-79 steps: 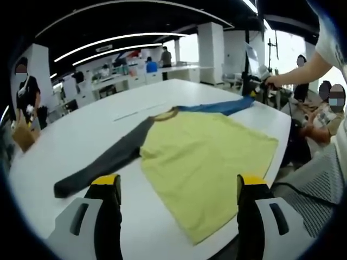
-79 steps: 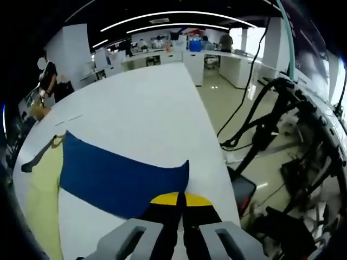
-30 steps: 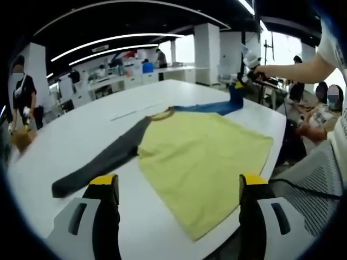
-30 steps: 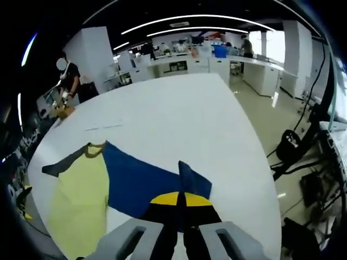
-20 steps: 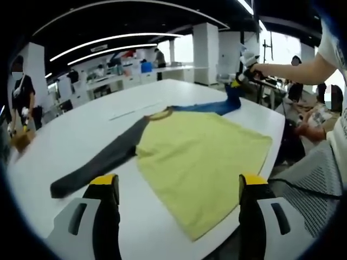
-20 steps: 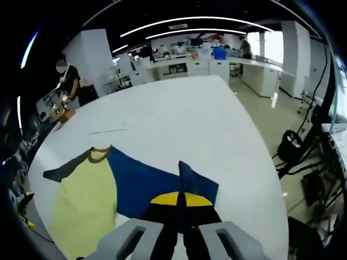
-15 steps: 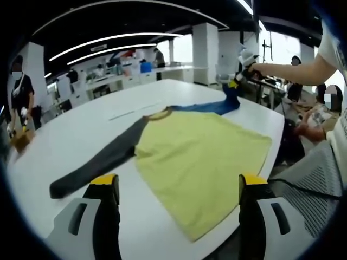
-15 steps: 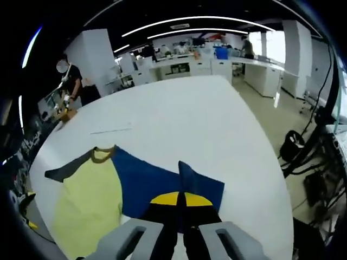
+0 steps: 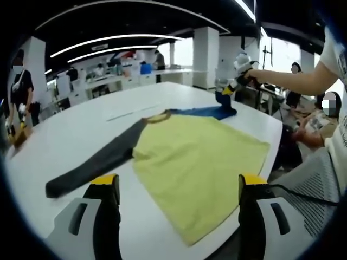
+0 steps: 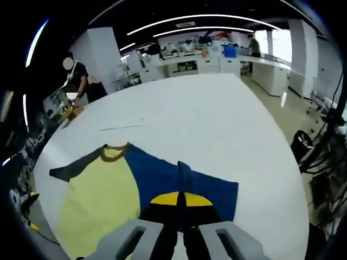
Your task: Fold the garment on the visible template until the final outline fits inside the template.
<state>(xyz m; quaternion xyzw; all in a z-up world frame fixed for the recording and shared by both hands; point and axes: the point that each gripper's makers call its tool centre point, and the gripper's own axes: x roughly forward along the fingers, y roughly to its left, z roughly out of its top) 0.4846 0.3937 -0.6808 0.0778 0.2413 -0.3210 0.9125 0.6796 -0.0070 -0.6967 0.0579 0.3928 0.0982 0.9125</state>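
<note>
Long white table (image 9: 81,130); spans the middle of the left gripper view, and the centre of the right gripper view (image 10: 217,124). Long-sleeved garment with yellow cloth body (image 9: 195,162), dark grey sleeve (image 9: 92,168), blue sleeve (image 9: 203,112) and brown collar (image 9: 157,115); lies spread flat on the table at frame centre in the left gripper view, grey sleeve reaching lower left, blue sleeve upper right; in the right gripper view the yellow body (image 10: 97,206) sits lower left, the blue sleeve (image 10: 162,179) at lower centre. Left gripper (image 9: 176,187); jaws spread wide at the bottom of the frame, nothing between them, above the garment's near edge. Right gripper (image 10: 180,203); jaws closed together on a raised fold of the blue sleeve; seen also upper right in the left gripper view (image 9: 229,89), carried by a person's hand (image 9: 244,78). Thin pale line (image 10: 122,128) on the table beyond the collar.
</note>
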